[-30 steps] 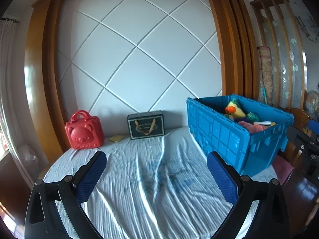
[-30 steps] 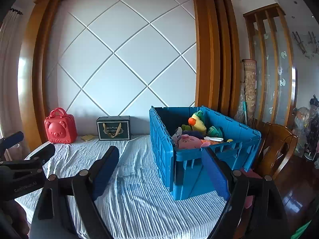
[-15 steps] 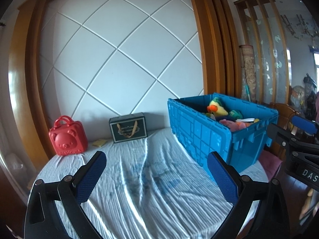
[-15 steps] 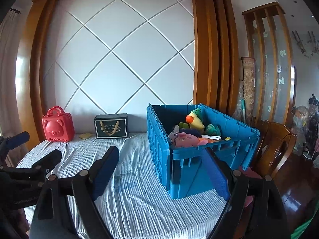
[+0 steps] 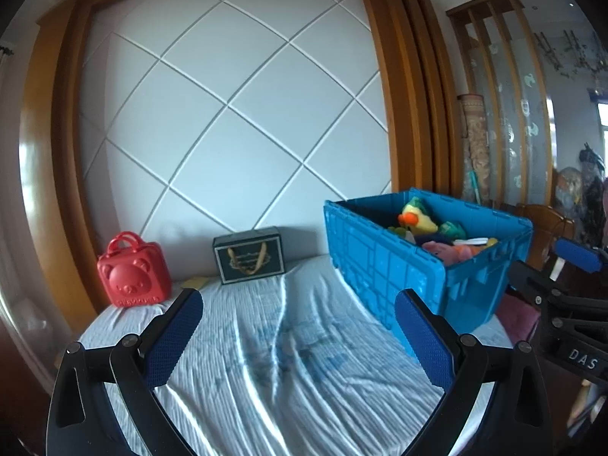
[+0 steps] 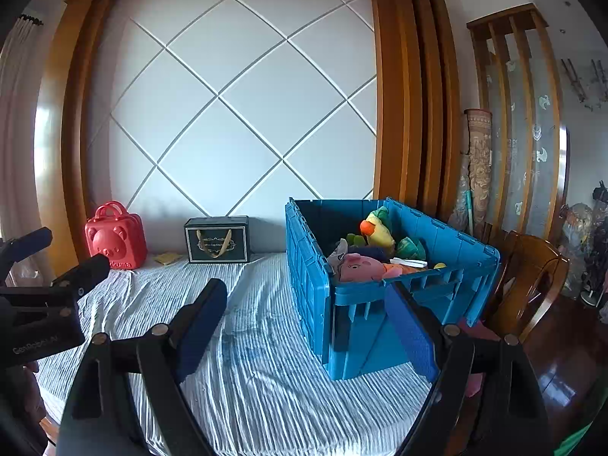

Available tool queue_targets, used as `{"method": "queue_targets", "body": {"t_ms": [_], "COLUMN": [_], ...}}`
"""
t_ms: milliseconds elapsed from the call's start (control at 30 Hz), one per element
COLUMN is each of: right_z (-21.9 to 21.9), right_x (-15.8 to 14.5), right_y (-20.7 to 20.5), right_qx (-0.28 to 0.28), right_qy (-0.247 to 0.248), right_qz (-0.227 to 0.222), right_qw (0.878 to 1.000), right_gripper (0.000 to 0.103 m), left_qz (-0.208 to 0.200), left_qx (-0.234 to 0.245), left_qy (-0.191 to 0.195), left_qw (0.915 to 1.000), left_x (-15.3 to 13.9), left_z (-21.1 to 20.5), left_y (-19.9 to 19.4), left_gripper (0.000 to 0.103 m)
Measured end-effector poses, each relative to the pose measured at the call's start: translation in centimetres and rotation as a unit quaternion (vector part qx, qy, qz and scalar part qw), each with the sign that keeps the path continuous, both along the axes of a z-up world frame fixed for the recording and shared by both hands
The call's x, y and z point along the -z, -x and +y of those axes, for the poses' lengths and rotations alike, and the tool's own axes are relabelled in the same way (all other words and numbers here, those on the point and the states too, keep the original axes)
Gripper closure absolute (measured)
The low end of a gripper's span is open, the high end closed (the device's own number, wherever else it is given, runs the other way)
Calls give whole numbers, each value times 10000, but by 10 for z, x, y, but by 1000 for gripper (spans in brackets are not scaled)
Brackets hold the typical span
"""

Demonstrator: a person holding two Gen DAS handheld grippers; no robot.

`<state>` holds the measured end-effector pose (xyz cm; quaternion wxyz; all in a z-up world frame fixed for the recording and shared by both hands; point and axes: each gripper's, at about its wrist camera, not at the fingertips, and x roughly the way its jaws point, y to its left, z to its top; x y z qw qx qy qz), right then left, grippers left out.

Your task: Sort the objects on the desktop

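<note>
I see both grippers above the near part of the tabletop (image 5: 266, 361), which a wrinkled white cloth covers. The jaws of my left gripper (image 5: 298, 338) are spread wide and hold nothing; only cloth shows between them. The jaws of my right gripper (image 6: 307, 326) are also spread wide and empty, in front of the blue crate (image 6: 342, 304) on the right. Soft toys (image 6: 376, 231) lie inside the crate. At the far edge, by the wall, stand a red bear case (image 5: 133, 271) on the left and a dark gift box (image 5: 249, 256) beside it.
</note>
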<state>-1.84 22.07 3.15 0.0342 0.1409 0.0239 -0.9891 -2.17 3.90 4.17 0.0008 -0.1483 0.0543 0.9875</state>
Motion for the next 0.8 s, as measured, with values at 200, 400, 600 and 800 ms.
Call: {"method": "queue_targets", "body": {"t_ms": [200, 400, 600, 800], "right_z": [0, 1, -1, 2], "right_x": [-3, -6, -9, -11], "right_y": [-2, -2, -4, -6], "right_qx": [8, -50, -116, -111], "right_qy": [14, 77, 59, 72], "right_qz": [3, -21, 4, -19], "right_qw": [10000, 10000, 9999, 9999], "right_gripper": [18, 18, 18, 18], "left_qz": [-2, 26, 79, 176], "left_qx": [-221, -304, 248, 223], "left_qy": [-51, -184, -97, -47], "left_qw": [9997, 9994, 9996, 9996], "left_x": [2, 2, 9, 8], "left_z": [-3, -7, 5, 9], "left_y": [3, 4, -1, -7], "left_gripper": [1, 1, 1, 1]}}
